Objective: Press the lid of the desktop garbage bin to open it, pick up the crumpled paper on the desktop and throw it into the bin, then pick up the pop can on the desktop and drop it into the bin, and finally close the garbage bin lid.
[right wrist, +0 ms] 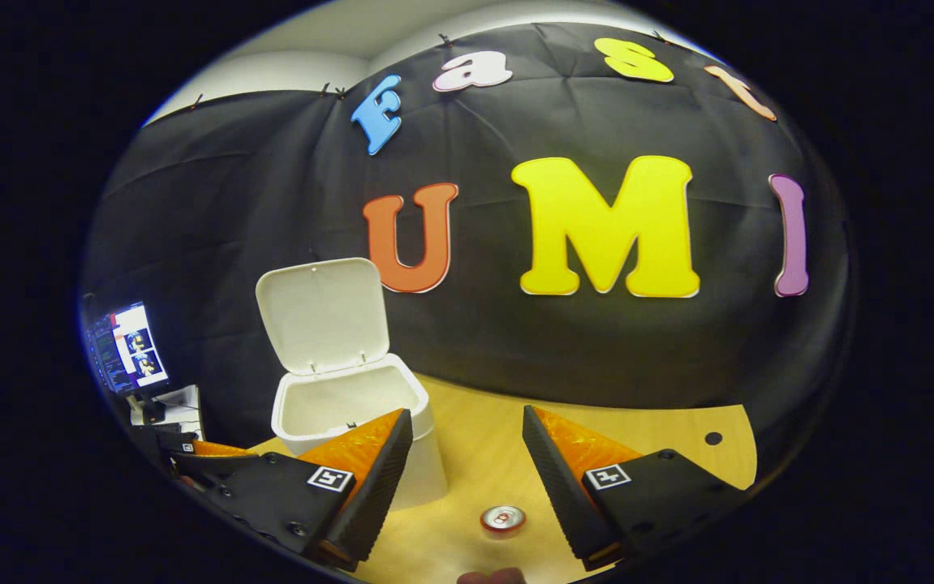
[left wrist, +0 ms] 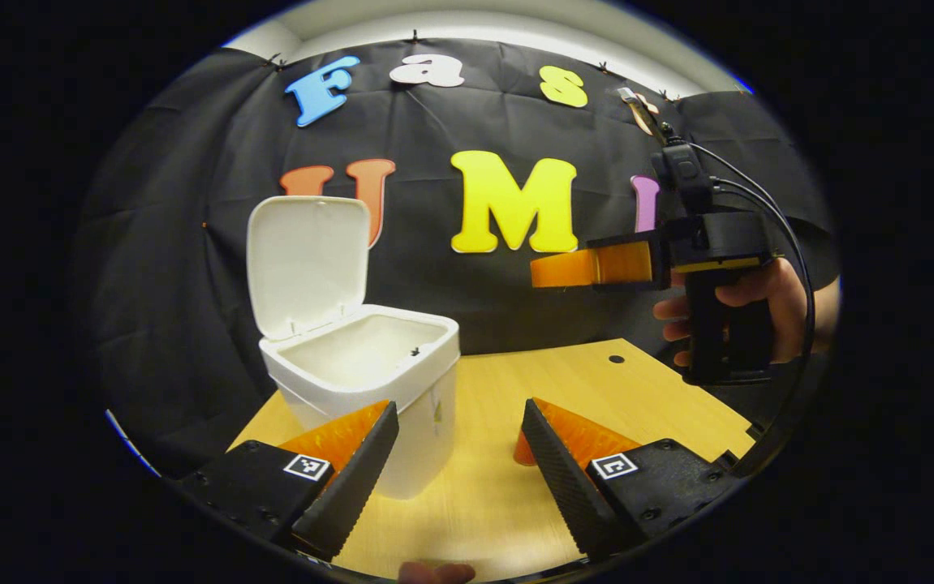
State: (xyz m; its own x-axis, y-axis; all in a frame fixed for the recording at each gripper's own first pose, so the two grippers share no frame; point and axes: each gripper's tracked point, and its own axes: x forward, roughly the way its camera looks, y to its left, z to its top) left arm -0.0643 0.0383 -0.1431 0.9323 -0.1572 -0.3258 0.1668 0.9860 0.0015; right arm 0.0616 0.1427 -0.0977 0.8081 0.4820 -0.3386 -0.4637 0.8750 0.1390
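The bin (left wrist: 369, 381) is standing on the worktop (left wrist: 499, 487) with its lid (left wrist: 308, 259) tipped up, the can (right wrist: 503, 518) is sitting upright beside it, and both the left gripper (left wrist: 460, 442) and right gripper (right wrist: 467, 446) are hovering released, grasping nothing.

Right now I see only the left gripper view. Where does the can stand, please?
Observer: In the right gripper view, the can stands upright on the table, low between the fingers of the right gripper.
Operator: Does it touch the bin?
Observer: No. Bare table lies between it and the bin; the can is to the right.
Operator: Is the right gripper open?
Observer: Yes, open, and it holds nothing.
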